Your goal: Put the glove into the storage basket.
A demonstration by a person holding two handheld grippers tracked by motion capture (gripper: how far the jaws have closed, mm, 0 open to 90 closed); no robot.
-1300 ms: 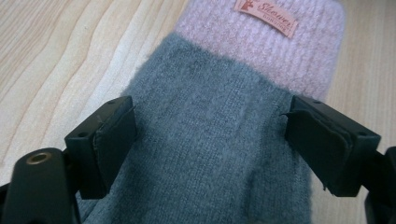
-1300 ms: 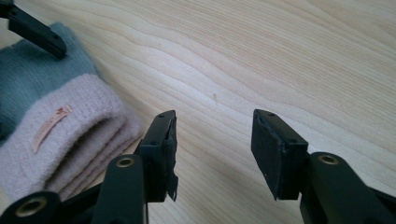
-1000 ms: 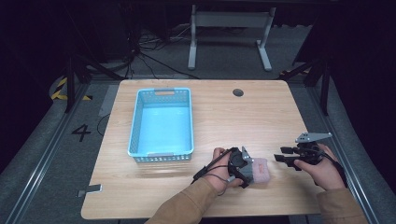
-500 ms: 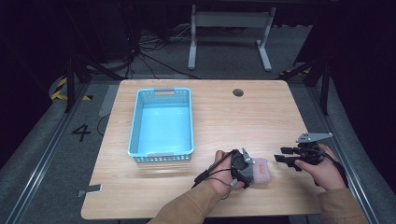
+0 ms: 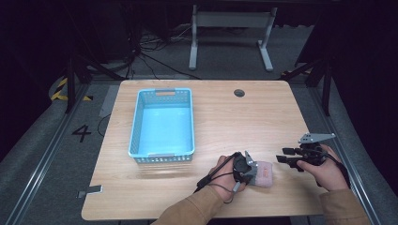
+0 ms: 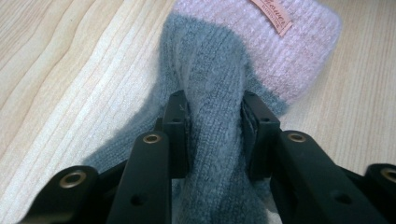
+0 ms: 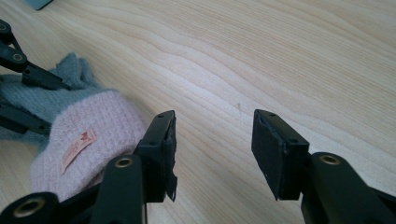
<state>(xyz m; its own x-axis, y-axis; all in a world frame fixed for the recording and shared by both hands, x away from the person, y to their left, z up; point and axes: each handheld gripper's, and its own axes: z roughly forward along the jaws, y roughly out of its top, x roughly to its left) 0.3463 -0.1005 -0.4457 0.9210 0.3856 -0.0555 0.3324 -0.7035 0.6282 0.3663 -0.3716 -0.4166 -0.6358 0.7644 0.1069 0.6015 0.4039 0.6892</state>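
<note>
A wooden table (image 5: pixel 206 112) fills the high view, with a person's forearms coming in from its near edge. Compared with a second ago, very little has changed: the basket sits where it was, the right gripper hovers at the same spot, and the left gripper with the sock has shifted only slightly along the near edge.

A blue basket (image 5: pixel 162 123) stands on the left half of the table. It is empty; only its pale blue floor shows inside.

To the right of the basket, near the table's front edge, lies a knitted sock (image 6: pixel 243 60), grey with a pink cuff. A small peach label (image 6: pixel 274 16) is sewn onto the cuff; its writing is too small to read. In the right gripper view the same label (image 7: pixel 77 150) carries a small red mark, also unreadable.

The left gripper (image 5: pixel 251 171), just right of the basket's near corner, is pinching a raised fold of the sock's grey part between its black jaws.

The right gripper (image 5: pixel 286 159), farther right of the basket and a little apart from the sock, has its jaws spread wide, holding nothing, with bare wood between them.

A round hole (image 5: pixel 239 93) sits in the tabletop beyond the basket, to its right.
</note>
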